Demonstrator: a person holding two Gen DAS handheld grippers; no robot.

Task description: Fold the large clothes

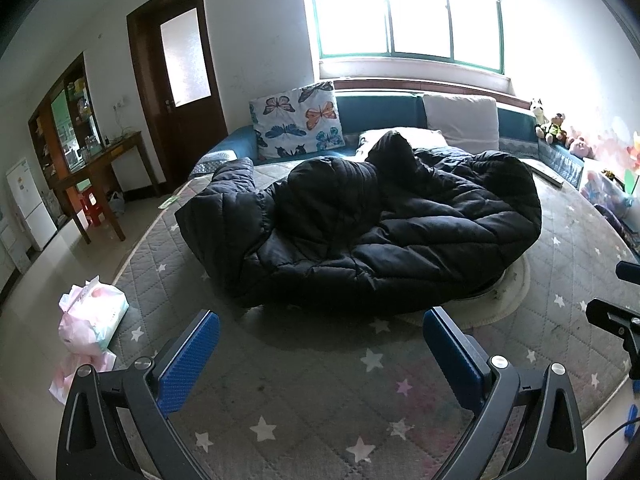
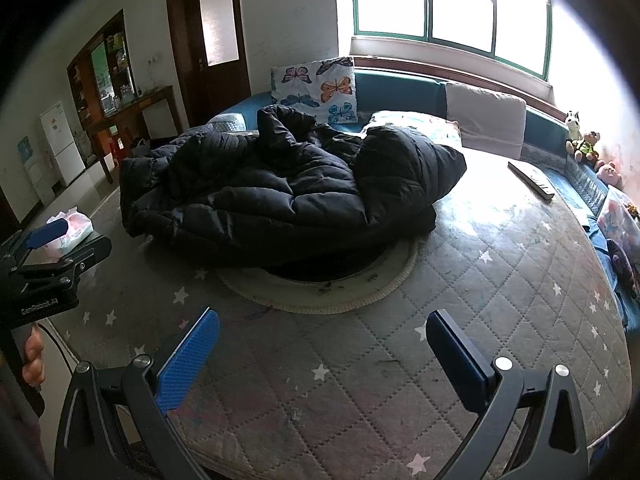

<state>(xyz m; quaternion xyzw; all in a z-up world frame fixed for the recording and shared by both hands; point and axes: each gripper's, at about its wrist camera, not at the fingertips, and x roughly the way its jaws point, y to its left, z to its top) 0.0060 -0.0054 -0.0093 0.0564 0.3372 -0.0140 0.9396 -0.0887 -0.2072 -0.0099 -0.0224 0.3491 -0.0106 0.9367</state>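
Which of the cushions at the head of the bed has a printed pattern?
The butterfly cushion, at the left end. The cushion farther right is plain and pale.

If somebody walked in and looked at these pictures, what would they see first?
First, the big black puffy quilted coat lying crumpled in the middle of the grey star-patterned mattress. Next, the bright green-framed window behind it, and the white butterfly-print pillow leaning on the blue headboard below. Up close, the left gripper and right gripper with blue pads both hang open, holding nothing.
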